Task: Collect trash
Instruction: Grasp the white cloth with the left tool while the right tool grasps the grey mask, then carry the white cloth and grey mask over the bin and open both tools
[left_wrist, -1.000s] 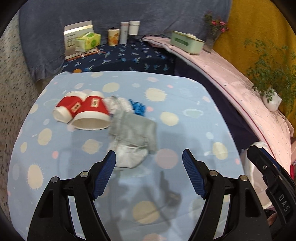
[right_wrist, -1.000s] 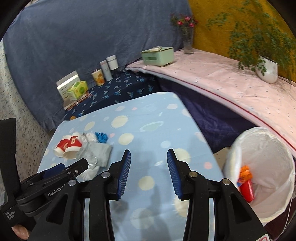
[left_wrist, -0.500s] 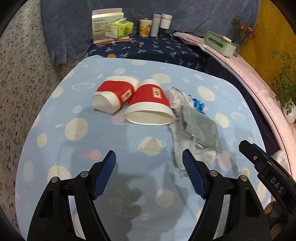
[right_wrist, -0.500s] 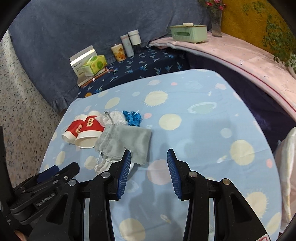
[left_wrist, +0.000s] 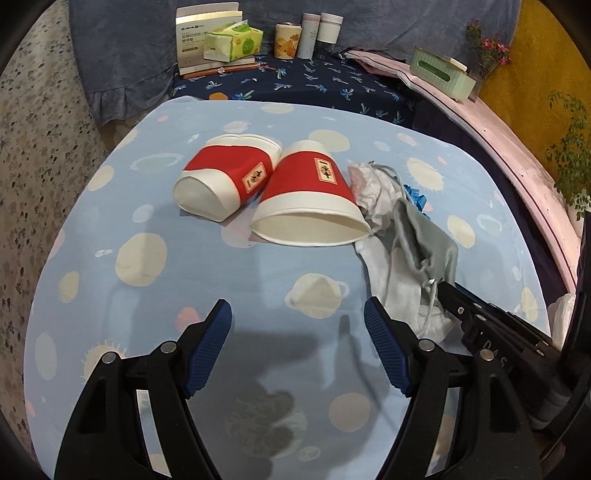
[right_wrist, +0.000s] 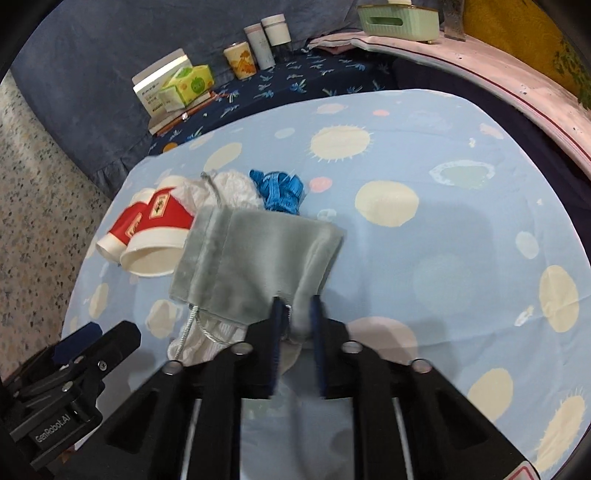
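Right wrist view: right gripper (right_wrist: 295, 314) pinched nearly closed on the near corner of the grey drawstring pouch (right_wrist: 255, 262), pouch at centre of frame, lying over a white crumpled wrapper (right_wrist: 207, 339) on the table (right_wrist: 461, 258). Grip looks thin, only a fold of fabric between the pads; likely risk is the pouch slipping out on the lift. Drawstring cord (right_wrist: 192, 328) dangles at 7 o'clock of the pouch and could snag the wrapper and drag it along or off the table edge. Blue crumpled ribbon scrap (right_wrist: 280, 192) sits touching the pouch's far edge at 12 o'clock; it may get flicked away when the pouch lifts. Two red paper cups (right_wrist: 147, 229) lie on their sides at 9 o'clock, just beside the pouch; they roll easily, a tug on the cloth could send them toward the left table edge.

Left wrist view: left gripper (left_wrist: 297, 350) wide open, holding nothing, hovering over bare table with the larger cup (left_wrist: 310, 199) at 12 o'clock. The two tools sit close together, so collision is a risk if both go for the pile. Bin not visible now.
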